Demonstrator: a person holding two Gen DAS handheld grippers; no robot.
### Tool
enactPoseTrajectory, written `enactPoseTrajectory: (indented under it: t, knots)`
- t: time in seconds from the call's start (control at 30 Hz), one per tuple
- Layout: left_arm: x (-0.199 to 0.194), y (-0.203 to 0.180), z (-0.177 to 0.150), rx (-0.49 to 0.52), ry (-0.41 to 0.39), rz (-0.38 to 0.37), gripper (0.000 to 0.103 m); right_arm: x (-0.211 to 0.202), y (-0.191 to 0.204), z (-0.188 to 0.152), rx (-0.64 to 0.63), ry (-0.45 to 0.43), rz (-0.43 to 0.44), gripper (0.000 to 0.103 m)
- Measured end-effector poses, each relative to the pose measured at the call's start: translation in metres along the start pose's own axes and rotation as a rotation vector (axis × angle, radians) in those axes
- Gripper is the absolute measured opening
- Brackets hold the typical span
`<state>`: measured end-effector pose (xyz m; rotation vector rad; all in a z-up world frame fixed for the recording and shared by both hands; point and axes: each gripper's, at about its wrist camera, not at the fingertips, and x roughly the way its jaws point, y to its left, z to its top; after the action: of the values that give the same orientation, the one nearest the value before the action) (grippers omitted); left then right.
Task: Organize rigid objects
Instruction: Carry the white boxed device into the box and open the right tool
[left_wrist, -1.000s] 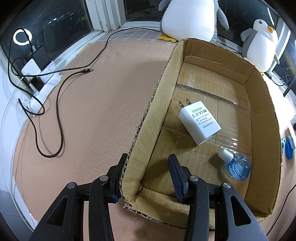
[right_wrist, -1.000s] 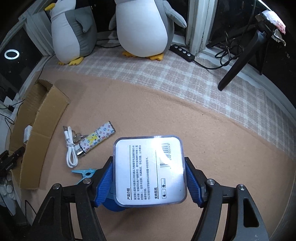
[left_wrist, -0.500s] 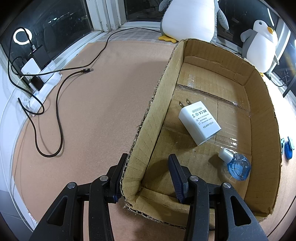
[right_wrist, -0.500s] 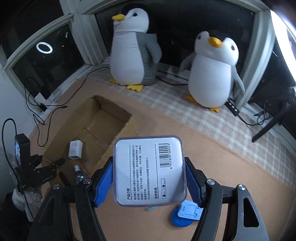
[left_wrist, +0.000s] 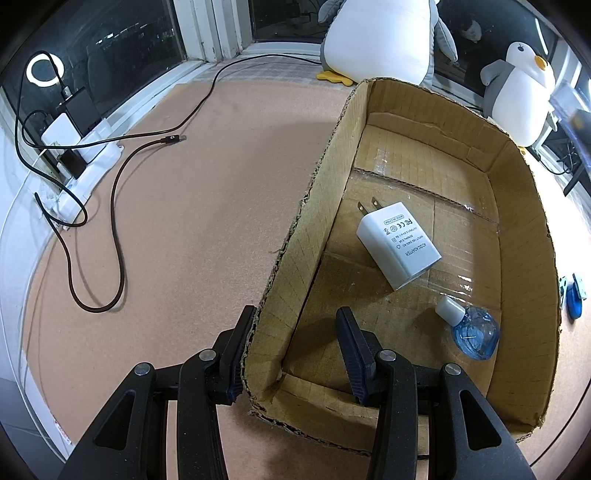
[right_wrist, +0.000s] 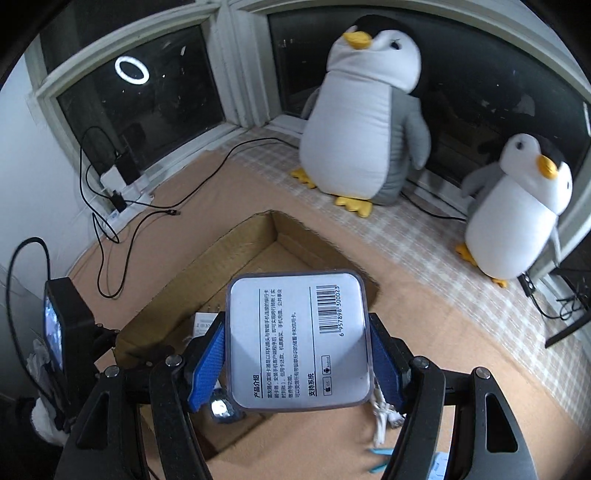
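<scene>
Swinging round from the loose items on the mat, the right gripper (right_wrist: 297, 354) now hangs over the near end of the box (right_wrist: 236, 254), carrying the case (right_wrist: 297, 341) with it. Its blue pads (right_wrist: 207, 360) press on the two sides of the case, a clear square pack whose white label with a barcode faces the camera. Half a second back the box sat further off and lower left in this view; now the case covers much of its floor.

On the other side the left gripper (left_wrist: 295, 343) has not shifted. It straddles the box's near left corner, one finger outside the left wall (left_wrist: 306, 236) and one inside, with a wide gap between them; the outer finger is touching the cardboard, the inner one stands apart from it.

Inside the box a white charger (left_wrist: 399, 243) lies flat near the middle, prongs pointing to the far end. A small blue bottle (left_wrist: 472, 330) with a white cap lies on its side nearer, by the right wall.

Two plush penguins (right_wrist: 365, 122) sit by the dark window on a checked cloth. A black cable (left_wrist: 114, 236) loops over the tan mat (left_wrist: 192, 192) to a power strip by the wall.
</scene>
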<state>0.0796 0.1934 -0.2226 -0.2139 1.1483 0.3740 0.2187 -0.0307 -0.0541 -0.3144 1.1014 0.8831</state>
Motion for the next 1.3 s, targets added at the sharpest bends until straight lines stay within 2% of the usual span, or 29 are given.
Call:
enactPoseTrajectory:
  t: [0.4,0.8,0.9,0.97,1.03,1.3]
  knots:
    - [0.0,0.001,0.0,-0.002,0.0,-0.002,0.048,0.051,0.026,0.007,-0.041,0.066,-0.047,0.067]
    - [0.0,0.0,-0.001,-0.003,0.0,-0.004,0.048,0.08,0.038,0.002,-0.09,0.121,-0.107,0.067]
    - [0.0,0.0,-0.001,-0.003,0.0,-0.004,0.048,0.085,0.039,-0.001,-0.098,0.143,-0.101,0.068]
    - [0.0,0.0,-0.001,-0.003,0.0,-0.004,0.048,0.086,0.039,-0.001,-0.099,0.141,-0.093,0.071]
    - [0.0,0.001,-0.001,-0.002,0.0,-0.004,0.048,0.085,0.04,-0.001,-0.099,0.13,-0.083,0.083]
    - [0.0,0.002,-0.002,-0.004,-0.001,-0.008,0.048,0.063,0.038,0.0,-0.075,0.08,-0.068,0.084]
